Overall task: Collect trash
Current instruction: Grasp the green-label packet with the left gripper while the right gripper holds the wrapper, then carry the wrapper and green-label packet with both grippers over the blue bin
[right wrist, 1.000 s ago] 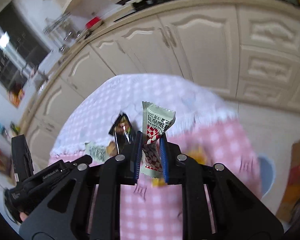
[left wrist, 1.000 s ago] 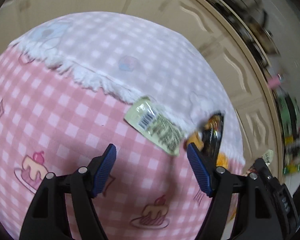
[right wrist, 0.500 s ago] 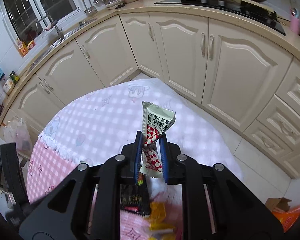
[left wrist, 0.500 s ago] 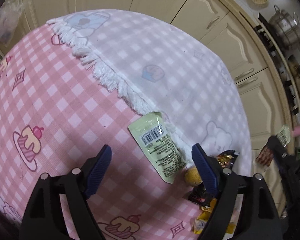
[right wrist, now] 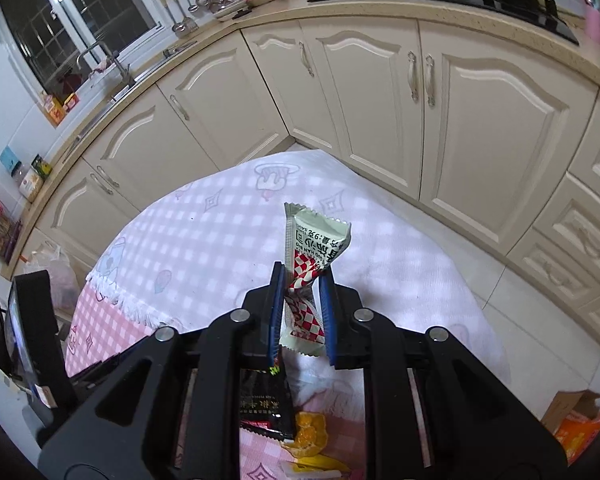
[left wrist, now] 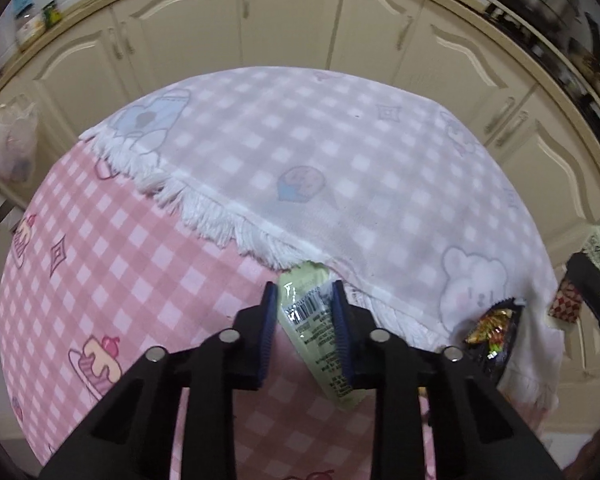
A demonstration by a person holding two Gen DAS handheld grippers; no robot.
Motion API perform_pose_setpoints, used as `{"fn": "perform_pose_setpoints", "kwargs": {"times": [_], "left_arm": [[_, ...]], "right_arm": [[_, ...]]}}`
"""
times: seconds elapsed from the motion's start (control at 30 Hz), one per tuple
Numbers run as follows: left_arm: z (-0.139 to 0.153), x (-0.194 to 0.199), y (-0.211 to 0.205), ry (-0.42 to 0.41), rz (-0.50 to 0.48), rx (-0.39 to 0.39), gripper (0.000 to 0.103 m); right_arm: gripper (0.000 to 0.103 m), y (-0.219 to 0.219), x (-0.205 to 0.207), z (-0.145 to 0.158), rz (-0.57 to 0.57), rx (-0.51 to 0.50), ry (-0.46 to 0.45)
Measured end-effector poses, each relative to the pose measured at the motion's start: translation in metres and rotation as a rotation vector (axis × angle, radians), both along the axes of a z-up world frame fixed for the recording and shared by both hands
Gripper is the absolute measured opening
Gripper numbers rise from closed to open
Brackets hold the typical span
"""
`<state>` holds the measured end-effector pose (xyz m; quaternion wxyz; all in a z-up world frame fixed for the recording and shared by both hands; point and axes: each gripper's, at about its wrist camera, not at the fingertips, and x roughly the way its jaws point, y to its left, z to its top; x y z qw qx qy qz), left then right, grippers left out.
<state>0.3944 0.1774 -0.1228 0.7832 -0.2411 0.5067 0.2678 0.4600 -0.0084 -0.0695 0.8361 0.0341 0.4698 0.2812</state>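
Left gripper (left wrist: 305,312) clamped on green wrapper (left wrist: 320,332), long axis along fingers; right gripper (right wrist: 303,304) pinching upright checkered wrapper (right wrist: 310,268).

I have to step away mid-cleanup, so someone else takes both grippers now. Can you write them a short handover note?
Left gripper: shut on the pale green wrapper, over the pink checked cloth.
Right gripper: shut on the red-checked wrapper, held up above the table.
Still on the table: the black snack packet, orange peel and a yellow scrap.
Done: two wrappers gripped. Left: drop both in the trash (no bin in view), then collect the rest.
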Motion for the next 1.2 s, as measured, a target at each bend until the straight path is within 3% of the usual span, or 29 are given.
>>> {"fn": "perform_pose_setpoints", "kwargs": {"times": [0.07, 0.33, 0.6, 0.9, 1.2], "left_arm": [[0.005, -0.006, 0.005, -0.044, -0.071, -0.051, 0.004], [0.016, -0.017, 0.005, -0.061, -0.222, -0.041, 0.002], [0.033, -0.070, -0.021, -0.134, -0.398, 0.023, 0.002], [0.052, -0.107, -0.084, -0.196, -0.607, 0.075, 0.002], [0.056, -0.132, -0.177, -0.223, -0.846, 0.090, 0.002]], "right_arm": [[0.017, -0.006, -0.005, 0.002, -0.007, 0.008, -0.003], [0.017, -0.032, -0.035, 0.014, -0.055, 0.031, -0.015], [0.017, -0.070, -0.092, 0.029, -0.138, 0.055, -0.045], [0.017, -0.124, -0.161, 0.027, -0.258, 0.094, -0.038], [0.017, -0.198, -0.223, 0.013, -0.434, 0.106, -0.020]]}}
